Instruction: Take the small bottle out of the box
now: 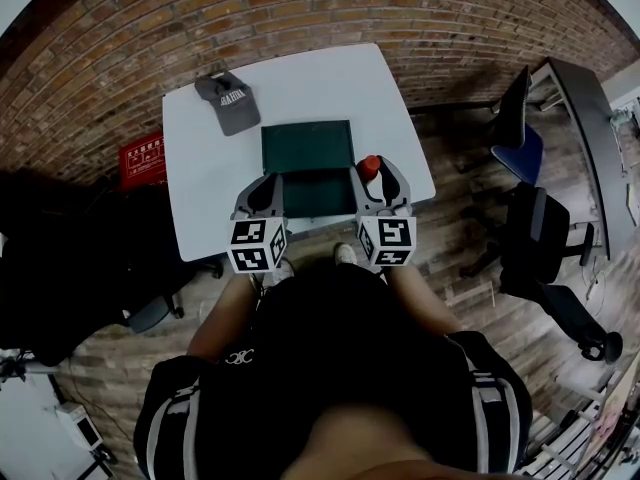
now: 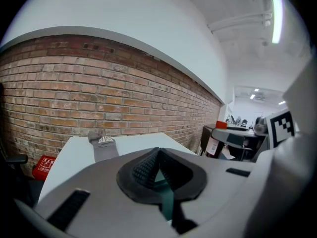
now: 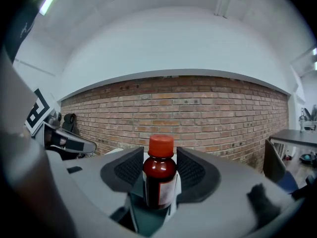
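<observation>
The small brown bottle (image 3: 159,180) with a red cap stands upright between the pads of my right gripper (image 3: 159,170), which is shut on it. In the head view the bottle (image 1: 370,167) is at the right edge of the dark green box (image 1: 308,146), near the table's front, with the right gripper (image 1: 379,190) around it. My left gripper (image 1: 266,196) is at the box's left front edge. Its jaws are closed, tips meeting, with a thin green strip of the box (image 2: 166,197) pinched between them.
The box lies open on a white table (image 1: 200,178) against a brick wall. A grey cap (image 1: 228,100) rests at the table's back left, also visible as the cap (image 2: 103,146) ahead of the left gripper. A red crate (image 1: 143,156) stands on the floor left; office chairs (image 1: 530,218) are right.
</observation>
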Motion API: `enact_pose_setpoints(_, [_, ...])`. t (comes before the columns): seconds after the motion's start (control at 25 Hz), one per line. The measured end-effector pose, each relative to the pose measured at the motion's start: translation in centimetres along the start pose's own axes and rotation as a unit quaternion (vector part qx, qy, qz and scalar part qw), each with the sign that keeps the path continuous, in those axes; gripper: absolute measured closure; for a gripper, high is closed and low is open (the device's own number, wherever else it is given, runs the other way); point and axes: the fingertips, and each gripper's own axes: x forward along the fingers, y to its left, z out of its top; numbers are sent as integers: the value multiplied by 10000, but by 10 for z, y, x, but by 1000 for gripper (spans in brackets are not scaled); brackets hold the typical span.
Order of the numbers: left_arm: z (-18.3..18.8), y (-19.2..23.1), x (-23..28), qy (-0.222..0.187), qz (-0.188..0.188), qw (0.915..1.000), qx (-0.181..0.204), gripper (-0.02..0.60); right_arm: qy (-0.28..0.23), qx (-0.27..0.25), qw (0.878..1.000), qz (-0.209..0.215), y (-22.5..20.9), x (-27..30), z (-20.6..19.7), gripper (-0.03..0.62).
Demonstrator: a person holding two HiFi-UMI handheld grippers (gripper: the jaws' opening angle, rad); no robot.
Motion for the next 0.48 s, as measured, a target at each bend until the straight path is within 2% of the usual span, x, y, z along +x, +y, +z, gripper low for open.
enact_pose_setpoints(0.48, [9,11,4,-248,111,9996,47,569,37,-6,9998,204,8,14,-2,384])
